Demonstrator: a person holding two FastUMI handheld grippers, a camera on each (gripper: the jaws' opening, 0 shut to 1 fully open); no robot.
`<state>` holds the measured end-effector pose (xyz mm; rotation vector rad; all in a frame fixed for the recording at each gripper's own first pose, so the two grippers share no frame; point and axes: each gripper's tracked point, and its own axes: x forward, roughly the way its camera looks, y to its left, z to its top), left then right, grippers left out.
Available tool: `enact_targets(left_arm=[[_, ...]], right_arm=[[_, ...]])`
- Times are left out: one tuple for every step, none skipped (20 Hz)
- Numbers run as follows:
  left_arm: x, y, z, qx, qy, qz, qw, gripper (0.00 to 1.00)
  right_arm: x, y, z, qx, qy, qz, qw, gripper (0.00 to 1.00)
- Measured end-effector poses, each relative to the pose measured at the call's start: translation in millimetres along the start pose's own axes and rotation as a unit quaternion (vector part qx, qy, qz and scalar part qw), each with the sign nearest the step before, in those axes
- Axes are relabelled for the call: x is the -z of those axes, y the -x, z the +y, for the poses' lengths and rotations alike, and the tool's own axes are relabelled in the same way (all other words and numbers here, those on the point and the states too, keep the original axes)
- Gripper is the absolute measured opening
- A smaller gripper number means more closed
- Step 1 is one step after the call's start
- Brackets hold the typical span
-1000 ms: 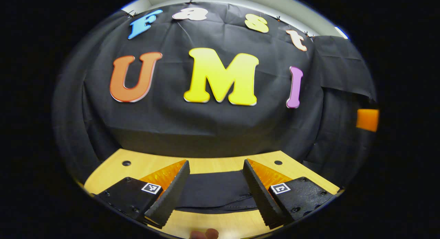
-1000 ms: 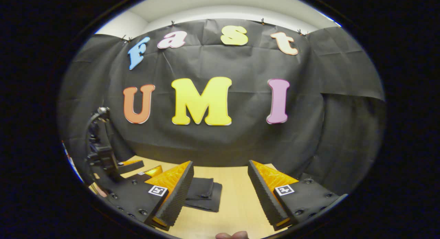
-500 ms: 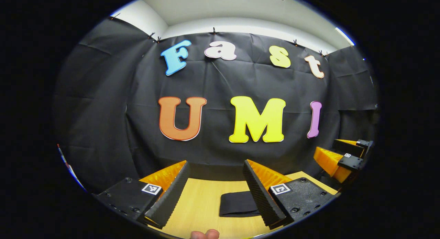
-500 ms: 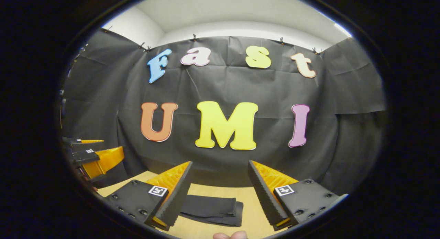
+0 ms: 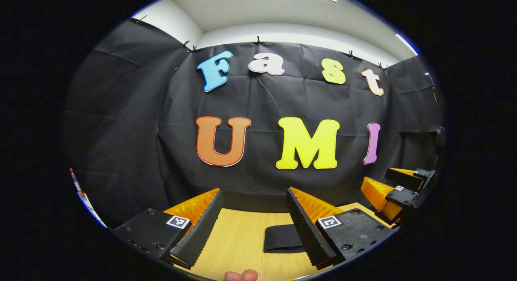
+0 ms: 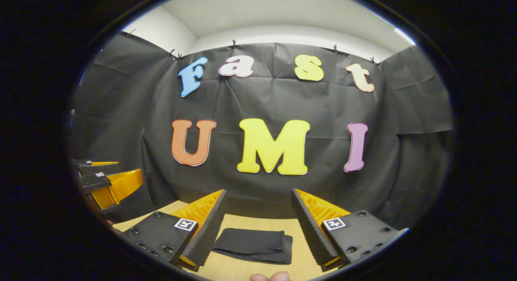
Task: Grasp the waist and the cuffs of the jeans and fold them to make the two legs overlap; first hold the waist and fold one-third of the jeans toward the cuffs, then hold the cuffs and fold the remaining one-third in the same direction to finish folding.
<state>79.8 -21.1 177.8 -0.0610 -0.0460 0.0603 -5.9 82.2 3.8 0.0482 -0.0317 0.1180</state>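
A: Jeans (image 6: pixel 252 245), dark, folded into a compact flat stack, lying on the wooden bench (image 6: pixel 293 231); in the left gripper view the stack (image 5: pixel 280 238) sits partly behind the near finger.

B: Grip status?

A: Left hand-held gripper (image 5: pixel 254 192): fingers spread wide, nothing between them, raised off the bench. Right hand-held gripper (image 6: pixel 259 193): same, gaping and empty, jeans below and apart.

B: Anything further out?

A: Fingertip (image 6: pixel 270 276) at bottom edge. Booth's black cloth wall (image 6: pixel 121 123) behind.
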Motion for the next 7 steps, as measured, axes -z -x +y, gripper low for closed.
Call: enact_targets(left_arm=[[0.0,-1.4,-0.9,0.000,0.002,0.000,1.000,0.99],[1.9,0.1,-0.3,-0.002,0.004,0.001,1.000,1.00],[1.8,0.2,1.6,-0.003,0.005,-0.001,1.000,0.99],[1.9,-0.3,3.0,-0.005,0.004,-0.002,1.000,0.99],[3.8,-0.4,3.9,-0.008,0.003,-0.003,1.000,0.99],[6.4,-0.3,5.3,-0.009,0.003,-0.002,1.000,0.99],[8.5,-1.1,4.3,-0.009,0.003,0.002,1.000,0.99]], right_arm=[[0.6,2.7,3.2,-0.004,0.001,0.002,1.000,0.97],[0.1,4.0,5.2,-0.006,0.003,0.002,1.000,0.95],[-1.0,5.1,7.2,-0.008,0.006,0.000,1.000,0.95],[-1.8,5.4,8.9,-0.010,0.009,-0.003,1.000,0.95],[-1.2,5.1,9.4,-0.011,0.010,-0.003,1.000,0.95],[0.3,4.3,10.7,-0.012,0.011,-0.002,1.000,0.95],[1.6,4.0,11.1,-0.013,0.011,0.002,1.000,0.95]])
